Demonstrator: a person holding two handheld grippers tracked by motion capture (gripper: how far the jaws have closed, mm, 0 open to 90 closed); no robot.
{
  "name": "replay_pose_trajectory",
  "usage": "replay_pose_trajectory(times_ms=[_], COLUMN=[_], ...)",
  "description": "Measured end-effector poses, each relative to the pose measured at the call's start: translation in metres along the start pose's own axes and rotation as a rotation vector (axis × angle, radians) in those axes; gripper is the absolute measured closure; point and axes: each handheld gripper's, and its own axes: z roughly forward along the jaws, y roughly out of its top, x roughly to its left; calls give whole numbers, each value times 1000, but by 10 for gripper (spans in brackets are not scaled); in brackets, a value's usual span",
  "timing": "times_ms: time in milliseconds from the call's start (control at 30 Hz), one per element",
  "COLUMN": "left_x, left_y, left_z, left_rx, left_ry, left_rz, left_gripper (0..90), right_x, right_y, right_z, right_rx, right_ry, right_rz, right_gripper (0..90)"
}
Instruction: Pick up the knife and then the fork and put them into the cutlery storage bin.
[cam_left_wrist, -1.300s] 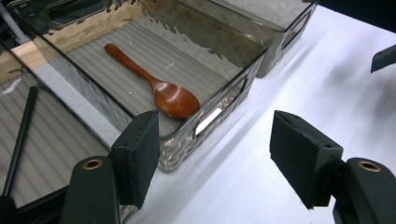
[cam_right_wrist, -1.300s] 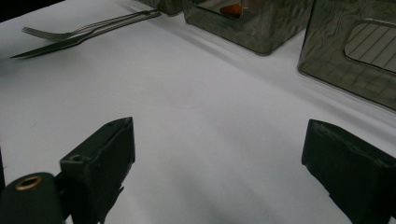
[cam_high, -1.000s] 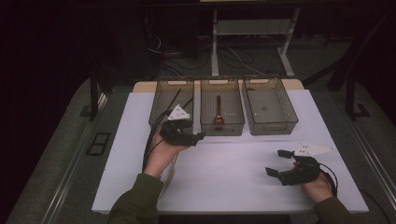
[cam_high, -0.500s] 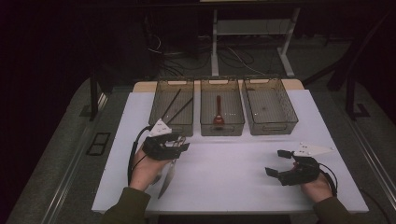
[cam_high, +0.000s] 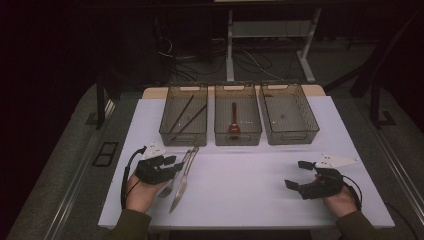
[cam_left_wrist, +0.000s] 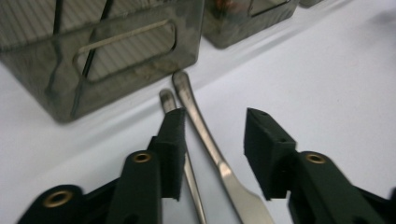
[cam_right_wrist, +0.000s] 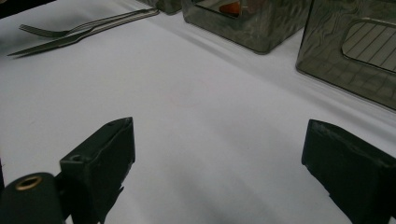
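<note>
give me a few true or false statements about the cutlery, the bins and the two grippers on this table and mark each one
1. The knife and the fork lie side by side on the white table. True.
2. The left gripper is shut on the knife. False: its jaws are open above both pieces.
3. The middle bin holds a wooden spoon. True.
4. The right gripper holds a fork. False: it is open and holds nothing.
</note>
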Motion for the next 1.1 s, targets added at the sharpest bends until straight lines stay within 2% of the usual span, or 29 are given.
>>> replay_pose_trajectory(times_ms=[133,233,300,367,500,667,833,900,1033,1100], left_x=[-1,1,1,1,0,-1,-1,1,2,4], left_y=[-8,-13,-16,-18,-20,-23,-24,-24,-24,-24], left_z=[5,12,15,18,22,25,25,24,24,24], left_rx=[43,71,101,104,135,181,181,178,176,172], left_ry=[33,37,50,41,53,80,89,79,70,65], left_rz=[14,-7,1,-17,-21,-3,6,3,-3,-14], left_gripper=[633,670,683,690,696,721,770,803,814,823], right_x=[0,1,2,2,2,2,1,1,3,5], right_y=[-1,-1,-1,-1,-1,-1,-1,-2,-3,-3], right_z=[0,0,0,0,1,0,1,1,6,9], right_rx=[-1,0,8,16,14,13,11,20,51,59], right_ry=[2,5,5,3,1,1,-1,4,11,-21], right_rz=[-4,-4,-7,-7,-7,-9,-10,0,0,0], right_gripper=[90,89,90,89,89,89,89,89,89,89])
